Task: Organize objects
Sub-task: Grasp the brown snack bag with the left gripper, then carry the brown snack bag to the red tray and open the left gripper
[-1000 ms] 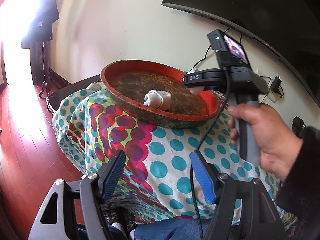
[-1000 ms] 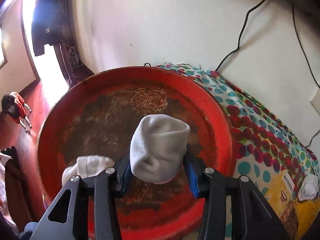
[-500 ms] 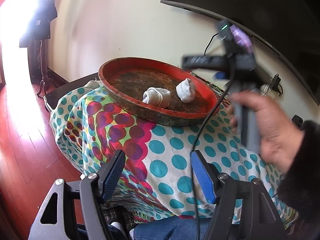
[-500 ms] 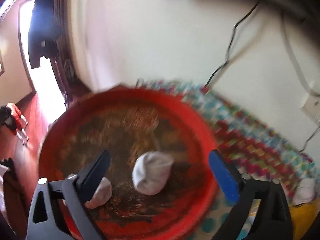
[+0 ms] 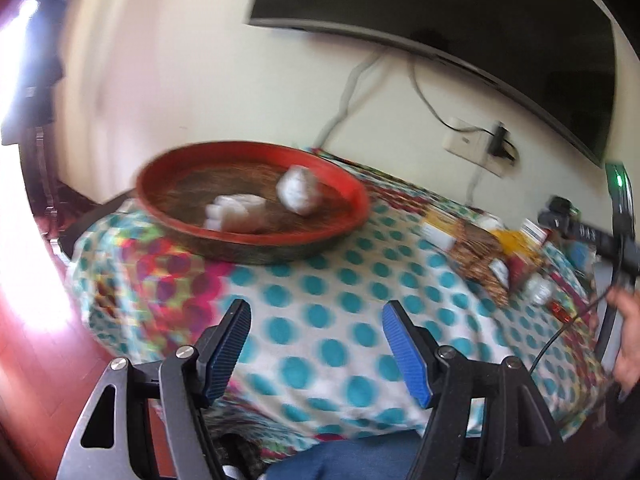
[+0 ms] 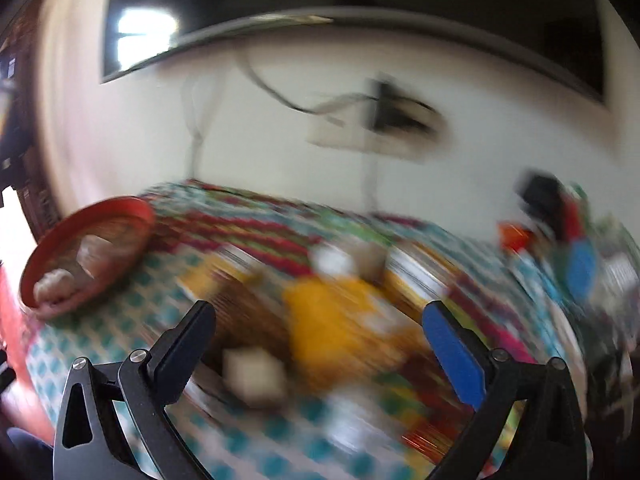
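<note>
Left gripper [image 5: 316, 344]: my fingers [image 5: 228, 344] stand wide, nothing between them; it hangs over the near edge of the table [image 5: 320, 320], which is draped in a white cloth with teal dots and a pink and red patch at the left.

Right gripper [image 6: 320, 332]: fingers [image 6: 452, 356] wide, nothing held; it hangs above the clutter on the table's right part; its view is heavily blurred; in the left view its body shows only at the far right edge, with the hand [image 5: 630, 344] that grips it.

Tray [image 5: 336, 224]: round, red rim, dark worn floor; on the table's far left part, near the wall.

Sock, first [image 5: 236, 212]: white bundle; on the tray floor, toward the near left side.

Sock, second [image 5: 298, 190]: white bundle; on the tray floor, right of the first and apart from it.

Sock, third [image 5: 538, 290]: small white lump; on the cloth at the right, well apart from the tray, beside the package.

Package [image 5: 476, 256]: yellow and brown, flat on the table right of the tray; label too blurred for me to read.

White block [image 6: 256, 372]: pale lump near my right gripper's left finger; I cannot tell what it is.

Screen [image 5: 460, 20]: dark, on the wall above the table.
</note>
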Action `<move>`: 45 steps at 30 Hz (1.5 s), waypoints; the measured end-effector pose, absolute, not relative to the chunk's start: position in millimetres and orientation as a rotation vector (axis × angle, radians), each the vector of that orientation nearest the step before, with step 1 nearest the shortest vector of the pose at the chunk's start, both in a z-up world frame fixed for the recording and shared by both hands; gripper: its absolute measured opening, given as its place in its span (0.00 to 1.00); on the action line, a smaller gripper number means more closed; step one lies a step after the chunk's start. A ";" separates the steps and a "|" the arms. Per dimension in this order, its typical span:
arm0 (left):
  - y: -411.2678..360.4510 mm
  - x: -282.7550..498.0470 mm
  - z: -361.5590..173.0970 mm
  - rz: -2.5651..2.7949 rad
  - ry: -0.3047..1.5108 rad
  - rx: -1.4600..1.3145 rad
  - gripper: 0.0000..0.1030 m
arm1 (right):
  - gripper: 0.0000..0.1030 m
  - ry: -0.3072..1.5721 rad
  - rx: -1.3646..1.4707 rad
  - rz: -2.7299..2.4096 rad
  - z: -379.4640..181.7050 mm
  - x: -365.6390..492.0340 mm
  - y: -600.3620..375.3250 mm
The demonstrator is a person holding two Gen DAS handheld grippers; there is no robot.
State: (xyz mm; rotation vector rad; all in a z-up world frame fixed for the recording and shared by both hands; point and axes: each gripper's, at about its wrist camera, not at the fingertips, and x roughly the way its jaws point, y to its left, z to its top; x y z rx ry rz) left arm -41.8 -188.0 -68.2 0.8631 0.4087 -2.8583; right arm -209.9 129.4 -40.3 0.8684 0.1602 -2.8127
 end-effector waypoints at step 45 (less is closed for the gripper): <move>-14.8 -248.3 -61.7 -3.026 -0.137 1.315 0.34 | 1.00 0.026 1.052 -2.688 -103.0 -202.9 190.4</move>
